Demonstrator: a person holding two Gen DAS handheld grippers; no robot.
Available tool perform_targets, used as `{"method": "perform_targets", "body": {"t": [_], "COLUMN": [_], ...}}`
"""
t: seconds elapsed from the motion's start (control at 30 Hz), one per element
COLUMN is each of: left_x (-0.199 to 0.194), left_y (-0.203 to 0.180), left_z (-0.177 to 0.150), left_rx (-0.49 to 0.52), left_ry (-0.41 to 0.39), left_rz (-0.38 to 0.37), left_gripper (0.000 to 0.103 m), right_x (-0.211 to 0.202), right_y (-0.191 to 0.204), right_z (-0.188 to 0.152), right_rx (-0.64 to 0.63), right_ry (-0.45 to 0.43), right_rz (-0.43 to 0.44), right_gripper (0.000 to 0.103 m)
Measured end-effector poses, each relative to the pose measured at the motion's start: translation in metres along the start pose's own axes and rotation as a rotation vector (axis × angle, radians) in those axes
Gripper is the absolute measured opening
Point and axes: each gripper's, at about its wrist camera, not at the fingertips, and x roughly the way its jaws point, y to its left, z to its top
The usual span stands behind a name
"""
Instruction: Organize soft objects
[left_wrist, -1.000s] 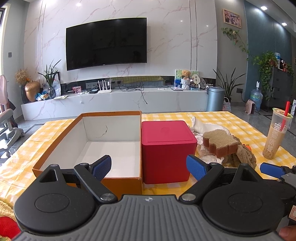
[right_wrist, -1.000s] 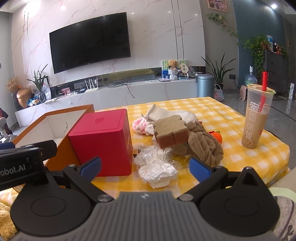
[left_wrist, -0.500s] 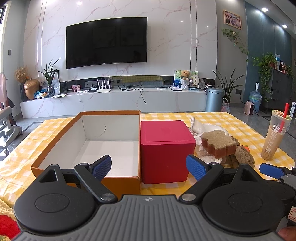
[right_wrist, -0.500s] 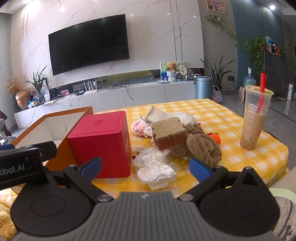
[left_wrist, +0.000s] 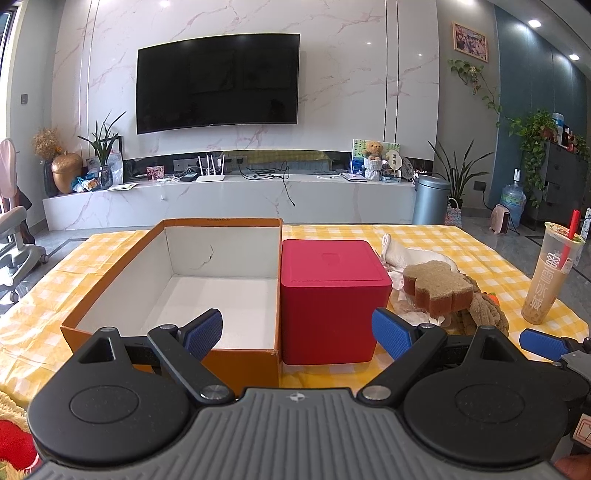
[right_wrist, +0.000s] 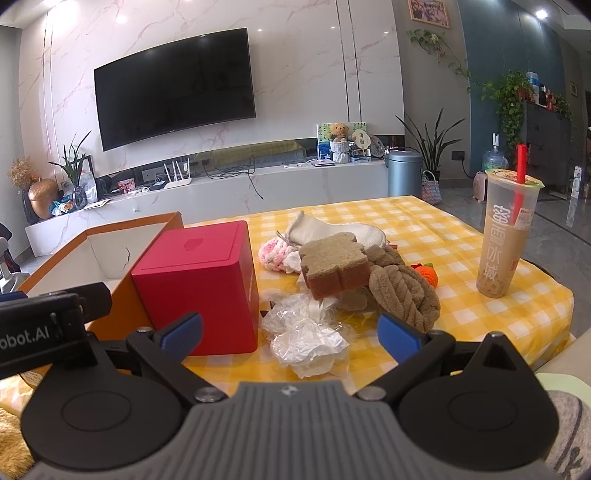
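Note:
An open orange cardboard box (left_wrist: 173, 280) with a white inside stands on the yellow checked table, with nothing in it. A red cube box (left_wrist: 330, 295) stands against its right side. Right of the cube lies a pile of soft things: a toast-shaped sponge (right_wrist: 334, 267), a brown knotted plush (right_wrist: 404, 295), a white cloth (right_wrist: 332, 230), a pink knit piece (right_wrist: 275, 254), a small orange knit toy (right_wrist: 426, 273) and crumpled clear plastic (right_wrist: 306, 338). My left gripper (left_wrist: 297, 332) is open and empty before the two boxes. My right gripper (right_wrist: 290, 330) is open and empty just before the plastic.
A tall milk tea cup (right_wrist: 504, 234) with a red straw stands at the table's right edge. A furry yellow and red thing (left_wrist: 11, 439) lies at the near left corner. Behind the table are a TV wall, a low white console and a grey bin (left_wrist: 430, 199).
Both grippers have lifted and drawn back slightly, so the boxes and the pile sit a little lower and smaller in view. Both stay open and empty.

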Motion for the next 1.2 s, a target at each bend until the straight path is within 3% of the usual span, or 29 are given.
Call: {"method": "perform_targets", "body": {"t": [0.3,0.6,0.77,0.9,1.07,1.2], "left_x": [-0.004,-0.009,-0.011,-0.013,-0.005,0.004], "left_y": [-0.002,0.005,-0.002,-0.014,-0.040,-0.060], "left_z": [-0.002,0.003,0.006,0.006,0.006,0.005], "left_rx": [0.016,-0.043,-0.021,0.013,0.069,0.110], "left_ry": [-0.035,-0.052,-0.059,-0.060,-0.034,0.002], "left_rz": [-0.015,-0.072,-0.074,-0.096,-0.136,-0.163], "left_gripper": [0.103,0.103,0.103,0.103,0.103,0.103], "right_x": [0.001,0.016,0.016,0.017,0.046,0.078], "right_y": [0.000,-0.019,-0.035,-0.061,-0.105,-0.116], "right_z": [0.001,0.004,0.024,0.050,0.085,0.101], "right_rx": [0.010,0.118,0.099,0.072,0.182,0.152], "right_ry": [0.013,0.150,0.203,0.193,0.318,0.426], "right_rz": [0.002,0.032,0.007,-0.032,-0.042,-0.073], "right_gripper": [0.099,0.100,0.100,0.100,0.100,0.100]}}
